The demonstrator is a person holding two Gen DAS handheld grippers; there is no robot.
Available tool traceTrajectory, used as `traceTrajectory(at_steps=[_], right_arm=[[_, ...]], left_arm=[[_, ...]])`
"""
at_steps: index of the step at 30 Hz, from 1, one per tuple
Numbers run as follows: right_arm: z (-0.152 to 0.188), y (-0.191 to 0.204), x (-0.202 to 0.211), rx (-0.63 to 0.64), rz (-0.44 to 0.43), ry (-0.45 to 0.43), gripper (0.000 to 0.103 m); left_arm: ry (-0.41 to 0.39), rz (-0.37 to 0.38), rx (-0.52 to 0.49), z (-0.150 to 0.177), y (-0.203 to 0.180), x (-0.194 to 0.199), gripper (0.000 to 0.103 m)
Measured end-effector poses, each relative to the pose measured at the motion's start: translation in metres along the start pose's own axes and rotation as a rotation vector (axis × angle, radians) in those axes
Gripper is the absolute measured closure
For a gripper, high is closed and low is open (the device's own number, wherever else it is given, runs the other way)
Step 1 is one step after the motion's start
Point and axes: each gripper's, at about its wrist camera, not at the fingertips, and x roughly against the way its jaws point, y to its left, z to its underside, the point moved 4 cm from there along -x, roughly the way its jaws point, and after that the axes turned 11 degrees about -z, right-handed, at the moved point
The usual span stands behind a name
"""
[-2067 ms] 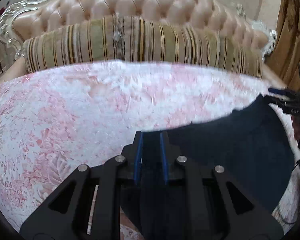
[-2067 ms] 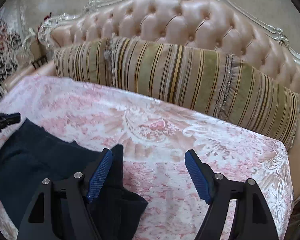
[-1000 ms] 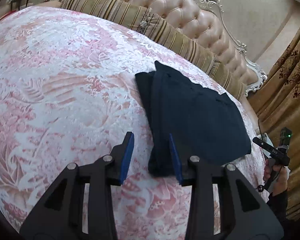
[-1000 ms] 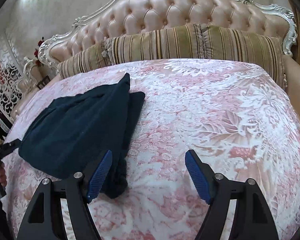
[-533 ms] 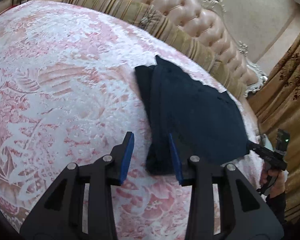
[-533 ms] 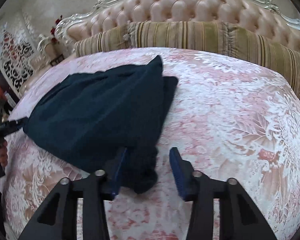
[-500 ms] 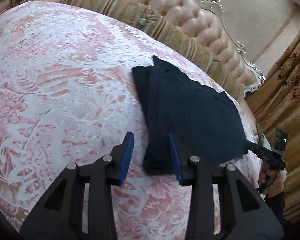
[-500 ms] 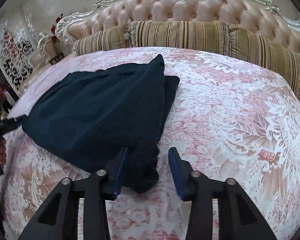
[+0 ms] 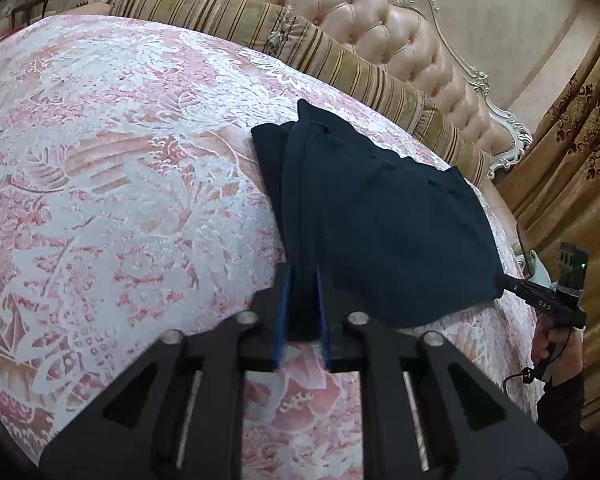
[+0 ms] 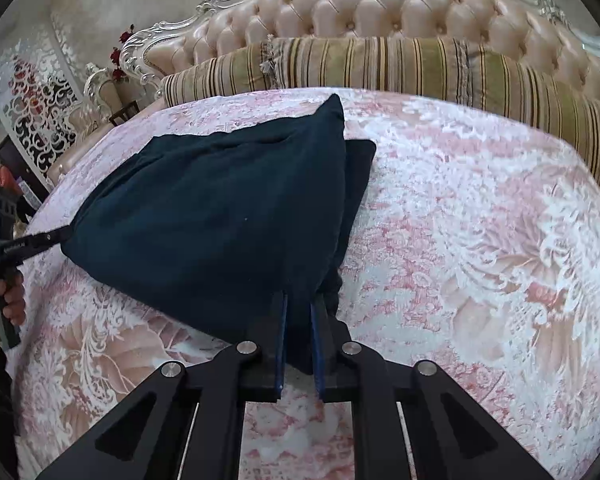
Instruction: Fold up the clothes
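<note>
Now both tools — left tool (image 9: 301,280), right tool (image 10: 298,312) — apparently pinch the navy garment (image 9: 380,220).

Bare pink bedspread (image 9: 120,168) is lying open left of the dark garment (image 9: 380,220) in the left wrist view and right of it in the right. Striped pillows (image 10: 380,68) are blocking the far edge, and curtains (image 9: 580,152) are crowding the right side.
</note>
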Motion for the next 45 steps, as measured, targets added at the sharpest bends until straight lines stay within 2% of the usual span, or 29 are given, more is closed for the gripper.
traceTrajectory(at_steps=[1,2,3,4,5,6,7,9,11,15,20,25,27,28,29,31,37,45], right_arm=[[0.0,0.0,0.003,0.001,0.016,0.001,0.08],[0.0,0.0,0.01,0.008,0.04,0.0,0.07],[-0.001,-0.001,0.017,0.013,0.053,-0.005,0.057],[-0.001,-0.003,0.025,0.018,0.064,-0.011,0.05],[-0.004,-0.007,0.031,0.01,0.071,-0.024,0.038],[-0.008,-0.013,0.036,-0.001,0.077,-0.039,0.033],[-0.012,-0.018,0.041,-0.013,0.083,-0.053,0.033],[-0.022,-0.027,0.042,-0.049,0.061,-0.055,0.033],[-0.031,-0.032,0.036,-0.063,0.054,-0.046,0.033],[-0.039,-0.033,0.021,-0.039,0.107,-0.019,0.033],[-0.044,-0.033,0.007,-0.036,0.111,-0.028,0.033],[-0.051,-0.035,-0.006,-0.049,0.098,-0.012,0.033],[-0.052,-0.039,-0.008,-0.066,0.09,-0.007,0.032],[-0.053,-0.041,-0.01,-0.075,0.084,-0.004,0.031],[-0.053,-0.042,-0.011,-0.085,0.078,-0.001,0.03],[-0.054,-0.045,-0.015,-0.105,0.066,0.004,0.029],[-0.059,-0.052,-0.023,-0.159,0.037,0.016,0.025],[-0.062,-0.051,-0.036,-0.182,0.01,0.027,0.023]], left_arm=[[-0.01,0.007,0.007,-0.002,0.003,0.004,0.068],[-0.023,0.018,0.018,-0.003,0.007,0.009,0.053],[-0.023,0.039,0.032,-0.007,0.011,0.01,0.045],[-0.02,0.063,0.048,-0.011,0.015,0.01,0.041],[-0.016,0.087,0.065,-0.015,0.019,0.01,0.041],[-0.012,0.111,0.081,-0.019,0.022,0.009,0.041],[0.016,0.17,0.114,-0.026,0.026,0.002,0.041],[0.063,0.23,0.167,-0.034,0.033,-0.014,0.041],[0.103,0.235,0.176,-0.04,0.036,-0.032,0.041],[0.151,0.262,0.134,-0.046,0.027,-0.051,0.042],[0.191,0.298,0.042,-0.051,0.008,-0.066,0.042],[0.217,0.355,0.013,-0.055,0.002,-0.072,0.042],[0.23,0.36,-0.009,-0.056,-0.003,-0.073,0.042],[0.239,0.338,-0.012,-0.056,-0.005,-0.074,0.048],[0.248,0.304,-0.02,-0.057,-0.006,-0.075,0.066],[0.256,0.285,-0.036,-0.056,-0.007,-0.074,0.07],[0.263,0.314,0.007,-0.052,0.005,-0.073,0.072],[0.259,0.229,-0.072,-0.052,0.0,-0.067,0.071]])
